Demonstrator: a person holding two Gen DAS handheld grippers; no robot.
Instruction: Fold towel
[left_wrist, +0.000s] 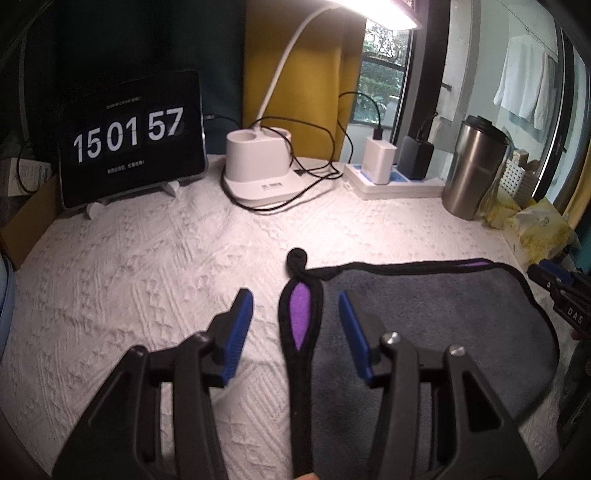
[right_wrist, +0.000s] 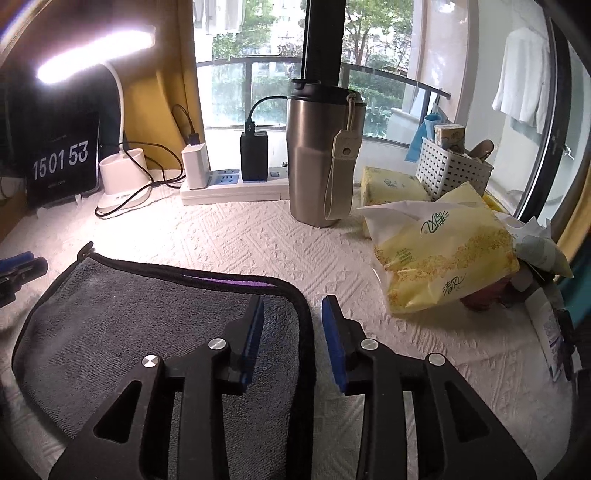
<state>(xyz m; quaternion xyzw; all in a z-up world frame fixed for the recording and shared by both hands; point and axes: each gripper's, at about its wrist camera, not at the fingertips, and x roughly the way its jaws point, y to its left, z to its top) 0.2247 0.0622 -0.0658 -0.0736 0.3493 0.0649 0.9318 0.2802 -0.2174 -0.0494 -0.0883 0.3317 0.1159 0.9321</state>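
A grey towel (left_wrist: 424, 325) with black trim and a purple underside lies folded on the white textured cloth. My left gripper (left_wrist: 295, 314) is open, its blue pads straddling the towel's left edge, where a fold shows purple (left_wrist: 300, 314) and a black loop (left_wrist: 296, 258). In the right wrist view the towel (right_wrist: 129, 325) lies at lower left. My right gripper (right_wrist: 291, 321) is open, straddling the towel's right edge. Each gripper shows at the other view's border: the right gripper (left_wrist: 557, 291), the left gripper (right_wrist: 18, 269).
At the back stand a tablet clock (left_wrist: 133, 140), a white lamp base (left_wrist: 258, 166) with cables, a power strip (right_wrist: 236, 184) with chargers and a steel tumbler (right_wrist: 317, 155). Yellow tissue packs (right_wrist: 443, 254) and a white basket (right_wrist: 450, 170) are at the right.
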